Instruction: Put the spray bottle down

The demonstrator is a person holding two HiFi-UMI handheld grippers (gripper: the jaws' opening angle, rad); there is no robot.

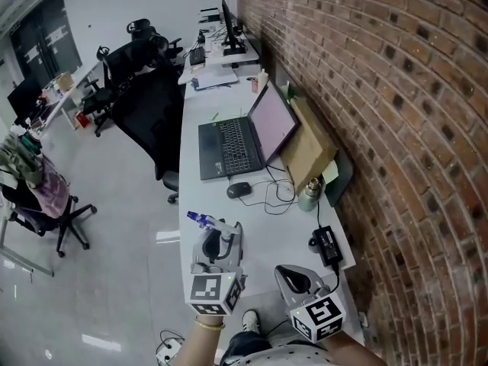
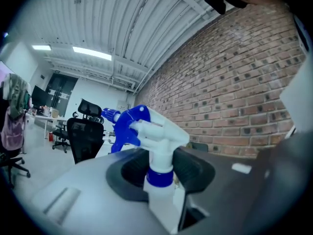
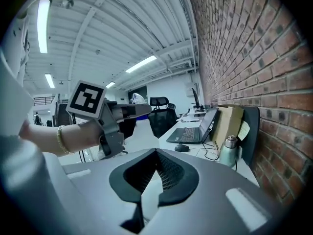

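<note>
A white spray bottle (image 2: 157,140) with a blue trigger head is clamped by its neck between the pads of my left gripper (image 2: 159,169). In the head view the left gripper (image 1: 220,240) holds the spray bottle (image 1: 204,220) over the near end of the white desk (image 1: 263,231), nozzle pointing away to the left. My right gripper (image 1: 293,278) hovers beside it on the right, over the desk's near edge. The right gripper (image 3: 156,173) has its dark pads together with nothing between them. From its view, the left gripper's marker cube (image 3: 88,99) and the hand holding it show at the left.
On the desk farther along are an open laptop (image 1: 244,139), a mouse (image 1: 239,190), a steel flask (image 1: 309,195), a power adapter (image 1: 328,242) with cables and a cardboard sheet (image 1: 309,152). A brick wall (image 1: 396,128) runs along the right. A black office chair (image 1: 156,109) stands left of the desk.
</note>
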